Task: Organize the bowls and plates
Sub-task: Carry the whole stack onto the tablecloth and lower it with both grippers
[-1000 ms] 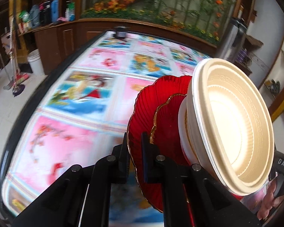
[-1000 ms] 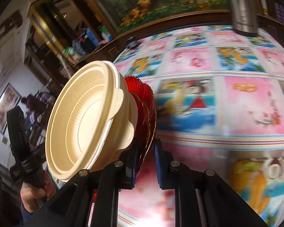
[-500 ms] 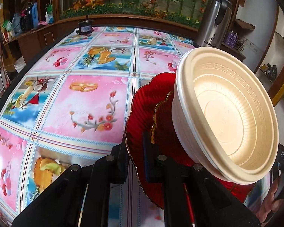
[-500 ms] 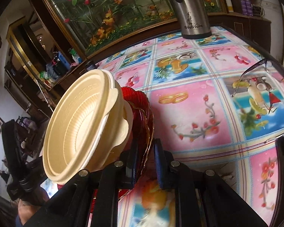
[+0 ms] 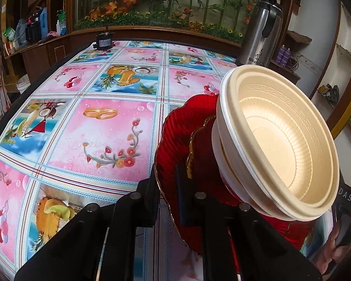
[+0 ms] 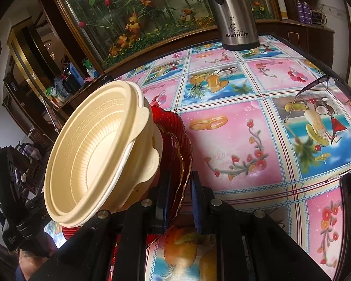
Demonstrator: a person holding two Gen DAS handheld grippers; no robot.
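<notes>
Left tongs (image 5: 167, 201) and right tongs (image 6: 179, 199) are both squeezed tight on the red plates (image 5: 175, 140), one on each rim. The bowls (image 5: 280, 140) sit tipped on top, above the surface (image 5: 105, 128). More tilt, and the bowls may slide off.

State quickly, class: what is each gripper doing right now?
Left gripper: closed on the rim of the red plates, which carry the bowls.
Right gripper: closed on the opposite rim of the plates.

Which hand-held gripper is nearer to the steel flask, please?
Right. The right hand-held gripper grips the plate stack's flask-side edge; the left hand-held gripper grips the opposite edge, farther from the steel flask.
</notes>
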